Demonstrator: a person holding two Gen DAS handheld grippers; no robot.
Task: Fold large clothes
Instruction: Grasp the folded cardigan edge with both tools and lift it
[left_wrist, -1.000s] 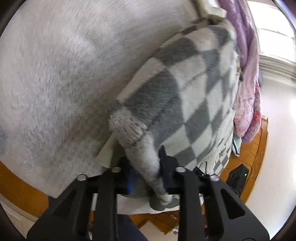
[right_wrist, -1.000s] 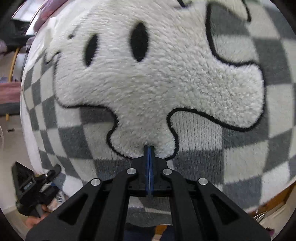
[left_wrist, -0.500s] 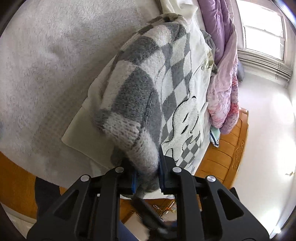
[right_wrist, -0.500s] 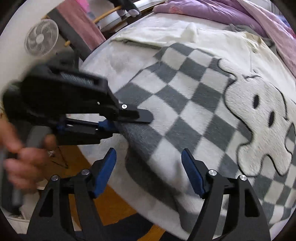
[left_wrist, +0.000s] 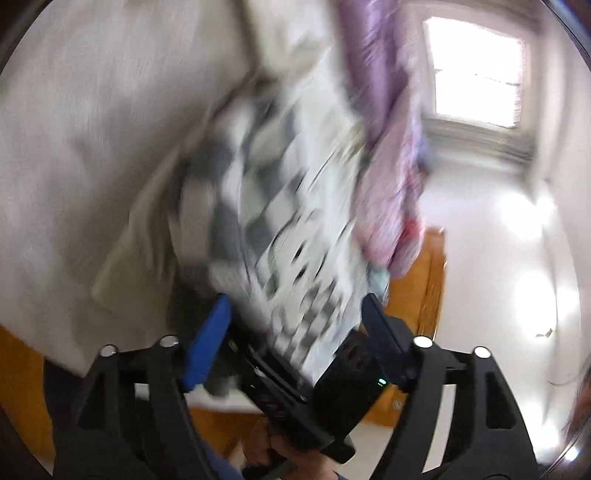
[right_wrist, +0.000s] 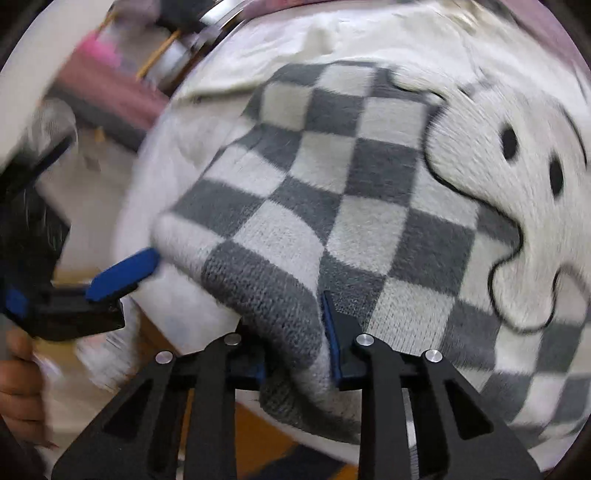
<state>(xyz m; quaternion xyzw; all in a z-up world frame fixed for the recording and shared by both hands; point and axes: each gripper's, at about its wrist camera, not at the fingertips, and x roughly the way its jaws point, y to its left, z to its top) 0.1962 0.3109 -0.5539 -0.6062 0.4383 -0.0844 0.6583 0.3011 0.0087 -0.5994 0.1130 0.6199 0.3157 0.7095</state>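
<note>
A grey-and-white checkered fleece sweater (right_wrist: 332, 177) with a white ghost patch (right_wrist: 517, 206) lies on the bed; it is blurred in the left wrist view (left_wrist: 280, 229). My right gripper (right_wrist: 295, 332) is closed on the sweater's grey ribbed hem (right_wrist: 266, 295), which bunches between its blue pads. My left gripper (left_wrist: 295, 325) is open and empty, its jaws spread wide. One blue pad of the left gripper (right_wrist: 122, 273) shows at the left, just off the hem. The right gripper's body (left_wrist: 332, 391) crosses below the sweater.
A cream garment (right_wrist: 258, 48) lies under the sweater on a pale grey blanket (left_wrist: 92, 129). Purple and pink bedding (left_wrist: 388, 166) is piled beside it. The orange wooden bed frame (left_wrist: 424, 295) runs along the edge. A window (left_wrist: 476, 74) is beyond.
My left gripper let go of the hem and opened wide, pulling back. My right gripper, open half a second ago, has closed on the hem.
</note>
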